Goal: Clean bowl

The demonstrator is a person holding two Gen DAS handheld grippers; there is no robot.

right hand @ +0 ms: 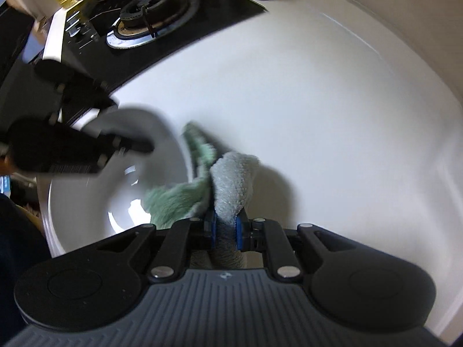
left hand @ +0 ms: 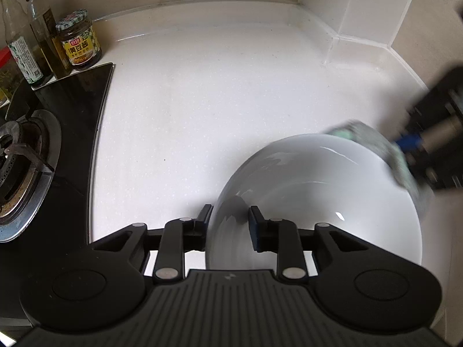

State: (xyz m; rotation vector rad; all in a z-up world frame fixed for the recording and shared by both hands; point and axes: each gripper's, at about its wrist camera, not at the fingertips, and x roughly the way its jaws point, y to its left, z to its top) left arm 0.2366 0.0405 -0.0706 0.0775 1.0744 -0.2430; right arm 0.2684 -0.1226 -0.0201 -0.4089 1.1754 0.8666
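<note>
- Bowl (left hand: 318, 190): white, glossy and smooth, catching bright highlights on its inside; it is sitting tilted over the white countertop (left hand: 202, 101), near the front edge and to the right of the stove.
- The left gripper (left hand: 228, 217) is pinching the bowl's rim, one finger outside the wall and one inside, the jaws narrowed onto the thin edge.
- The right gripper (right hand: 225, 222) is clamping a bunched green-and-grey cloth (right hand: 231, 179) between its blue pads, jaws drawn close around the wad.
- The cloth is draping over the bowl's far rim, one green fold lying inside the bowl and another hanging outside; it is blurred in both views.
- A black glass stove (left hand: 75, 110) with a gas burner (left hand: 17, 156) is lying left of the bowl, well apart from it.
- Behind the stove, against the wall, a jar with a checked lid (left hand: 78, 40) and two bottles (left hand: 43, 29) are standing upright.
- Nothing but the cloth and the two grippers is crowding the bowl.
- The bowl is round, so it is showing no long axis; its opening is facing up and toward the right gripper, with the rim held by the left gripper raised.
</note>
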